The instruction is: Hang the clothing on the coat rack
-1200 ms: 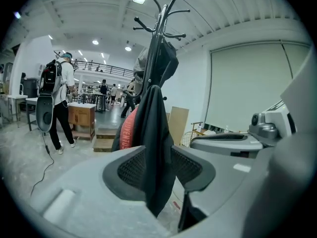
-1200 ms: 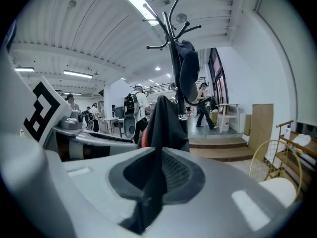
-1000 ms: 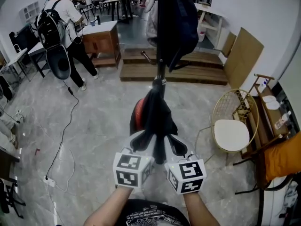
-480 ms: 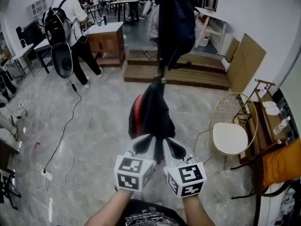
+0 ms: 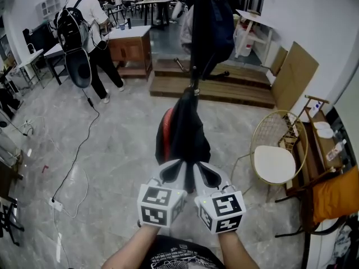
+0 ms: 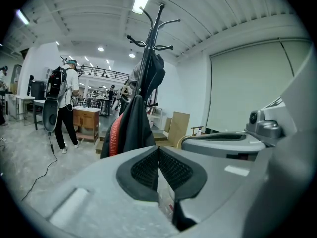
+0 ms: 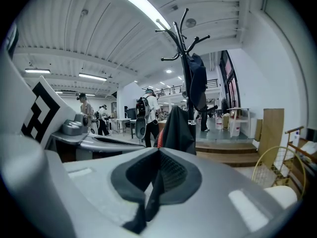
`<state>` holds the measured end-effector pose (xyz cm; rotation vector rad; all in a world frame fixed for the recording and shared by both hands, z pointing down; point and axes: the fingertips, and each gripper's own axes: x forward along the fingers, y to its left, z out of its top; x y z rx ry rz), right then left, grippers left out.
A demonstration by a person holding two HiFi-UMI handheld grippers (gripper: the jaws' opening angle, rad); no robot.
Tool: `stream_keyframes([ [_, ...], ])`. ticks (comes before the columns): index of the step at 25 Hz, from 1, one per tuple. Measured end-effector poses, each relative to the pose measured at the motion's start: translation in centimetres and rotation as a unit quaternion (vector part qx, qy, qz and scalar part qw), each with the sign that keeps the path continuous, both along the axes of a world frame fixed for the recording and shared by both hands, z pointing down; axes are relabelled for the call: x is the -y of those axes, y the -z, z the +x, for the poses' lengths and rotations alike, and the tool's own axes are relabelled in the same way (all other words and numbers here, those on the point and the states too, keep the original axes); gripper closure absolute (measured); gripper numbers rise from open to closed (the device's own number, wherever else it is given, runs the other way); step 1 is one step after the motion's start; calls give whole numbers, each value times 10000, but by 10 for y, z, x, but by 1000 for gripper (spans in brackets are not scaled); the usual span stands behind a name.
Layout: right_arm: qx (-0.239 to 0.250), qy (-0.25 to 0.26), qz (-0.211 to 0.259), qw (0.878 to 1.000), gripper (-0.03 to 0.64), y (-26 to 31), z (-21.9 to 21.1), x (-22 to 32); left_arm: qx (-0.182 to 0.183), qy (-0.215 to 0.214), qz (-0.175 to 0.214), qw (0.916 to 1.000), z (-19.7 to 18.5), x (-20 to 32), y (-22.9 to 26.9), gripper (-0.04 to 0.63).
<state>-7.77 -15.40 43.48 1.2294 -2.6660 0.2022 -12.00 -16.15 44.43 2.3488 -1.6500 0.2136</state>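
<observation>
With your left gripper's [image 6: 158, 153] jaws just closed and your right gripper's [image 7: 159, 155] jaws shut, each pinching only a thin edge of the black garment [image 5: 182, 130] that reaches toward the coat rack [image 5: 194, 84], a tug could slip the fabric free.

Grey marble floor [image 5: 118, 150], white walls [image 5: 305, 10], perhaps plywood boards [image 5: 291, 69] leaning.

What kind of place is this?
Probably a large open workshop or lab: work desks at the back, a power cable trailing over the floor, a bare wooden platform behind the coat rack.
</observation>
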Motion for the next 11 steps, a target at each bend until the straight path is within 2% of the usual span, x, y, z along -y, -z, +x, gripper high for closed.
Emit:
stream_keyframes([
  [11,1,12,9,10000,617,-4,2,-2,30,-40,22,10000,5,-3,-3,589],
])
